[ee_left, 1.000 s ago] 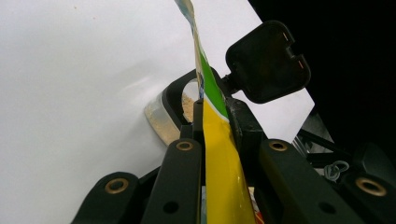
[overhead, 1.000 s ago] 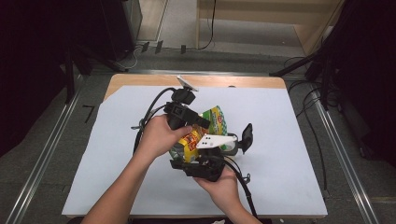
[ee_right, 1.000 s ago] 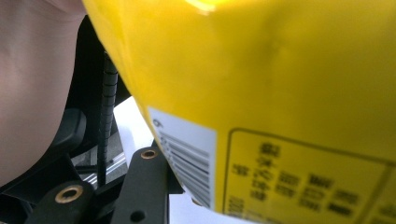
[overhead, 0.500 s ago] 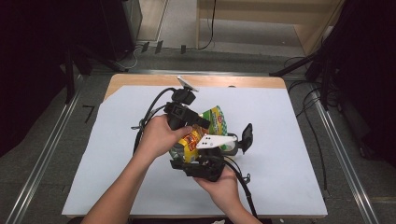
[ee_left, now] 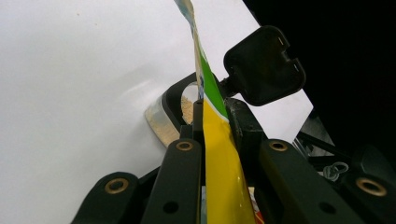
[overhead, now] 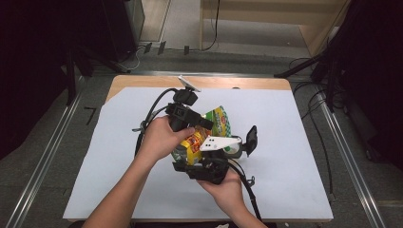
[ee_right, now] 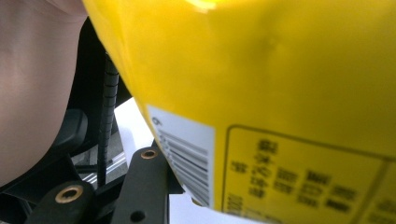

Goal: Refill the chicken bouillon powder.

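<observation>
A yellow and green snack bag [overhead: 217, 124] is held up, tilted, over the middle of the white sheet. My left gripper [overhead: 203, 124] is shut on the bag's upper edge; in the left gripper view the bag [ee_left: 219, 158] runs edge-on between the closed jaws. My right gripper [overhead: 203, 156] grips the bag's lower end from below, and its view is close on the bag's barcode side [ee_right: 280, 93] beside one black finger [ee_right: 142, 186]. Just beyond the bag stands a small clear container [ee_left: 163, 119] with pale contents and its black lid [ee_left: 264, 65] flipped open.
The white sheet [overhead: 294, 161] covers a wooden table [overhead: 256, 83] and lies bare on both sides of the hands. Black cables [overhead: 152, 111] trail from the grippers. Metal rails [overhead: 43, 156] run along the floor at either side of the table.
</observation>
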Motion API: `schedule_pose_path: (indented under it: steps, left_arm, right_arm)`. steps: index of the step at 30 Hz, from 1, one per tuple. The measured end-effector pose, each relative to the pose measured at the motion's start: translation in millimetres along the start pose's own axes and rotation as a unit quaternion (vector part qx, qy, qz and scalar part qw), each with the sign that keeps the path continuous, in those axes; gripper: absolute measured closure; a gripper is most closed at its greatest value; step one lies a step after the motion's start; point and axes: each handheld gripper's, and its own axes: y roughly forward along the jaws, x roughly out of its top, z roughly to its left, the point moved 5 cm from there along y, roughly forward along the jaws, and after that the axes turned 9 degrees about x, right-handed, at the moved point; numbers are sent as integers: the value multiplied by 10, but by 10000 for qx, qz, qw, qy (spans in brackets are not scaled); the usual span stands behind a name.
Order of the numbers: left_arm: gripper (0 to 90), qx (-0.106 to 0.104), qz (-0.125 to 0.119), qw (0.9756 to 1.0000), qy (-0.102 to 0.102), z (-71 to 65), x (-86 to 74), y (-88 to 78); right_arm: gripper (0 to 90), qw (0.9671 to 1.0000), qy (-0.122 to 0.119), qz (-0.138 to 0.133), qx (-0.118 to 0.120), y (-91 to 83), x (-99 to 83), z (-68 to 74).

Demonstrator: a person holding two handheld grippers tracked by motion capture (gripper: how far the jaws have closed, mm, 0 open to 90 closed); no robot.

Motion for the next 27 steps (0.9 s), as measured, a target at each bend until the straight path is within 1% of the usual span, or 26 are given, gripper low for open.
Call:
schedule_pose_path:
  steps: [3,7,12,21,27]
  left_arm:
    - [834,35,76,10000,19,4,-8,24]
    - [833,50,45,10000,24,-13,-7,34]
    - [833,65,27,10000,44,-33,-2,55]
    - [834,58,76,9999,54,-36,-5,90]
    - [833,70,58,9999,62,-26,-3,80]
  right_arm:
    - [662,10000,50,0,12,9,-12,-1]
    - [664,9999,131,-37,54,3,-27,-11]
    - [664,9999,126,-54,23,-4,-38,-21]
    - [664,9998,173,-43,2,-13,-62,-30]
    - [664,9998,169,-52,3,-9,-58,-33]
